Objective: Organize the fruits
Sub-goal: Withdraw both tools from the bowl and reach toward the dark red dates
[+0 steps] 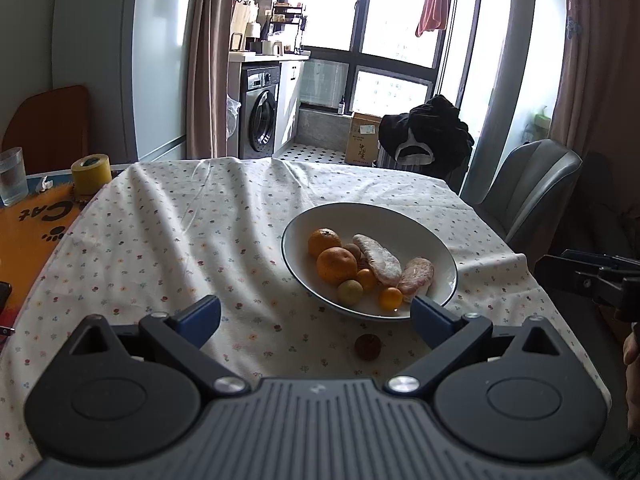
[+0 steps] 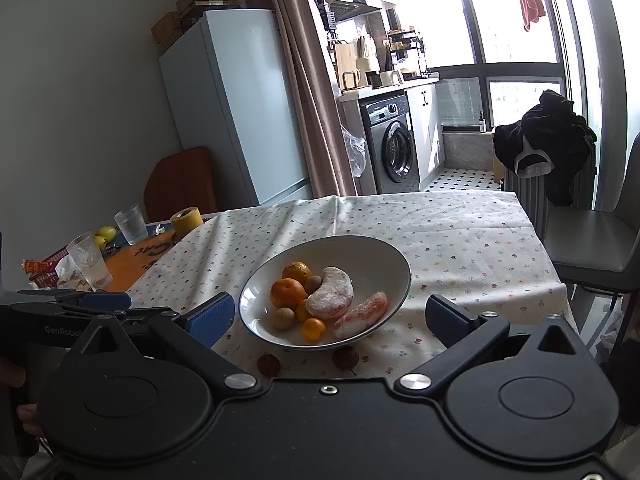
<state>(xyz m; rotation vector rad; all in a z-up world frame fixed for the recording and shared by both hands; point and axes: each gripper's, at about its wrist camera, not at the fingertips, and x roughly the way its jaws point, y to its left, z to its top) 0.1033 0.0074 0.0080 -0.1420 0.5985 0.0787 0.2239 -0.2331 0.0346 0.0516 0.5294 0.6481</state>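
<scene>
Two dark red fruits lie loose on the desk just before the bowl; both grippers hang empty with jaws spread, the right nearer, fruits directly ahead

On the tablecloth, right of centre, a bowl holding two mandarins, two pomelo segments, kumquats and longans, the mandarins at its 9 o'clock, the segments at 3 to 5. Just outside the near rim, at 6 o'clock, two lychees side by side on the cloth. Off at 10 o'clock, beyond the cloth's edge, a tape roll, with two glasses further left of it.
</scene>
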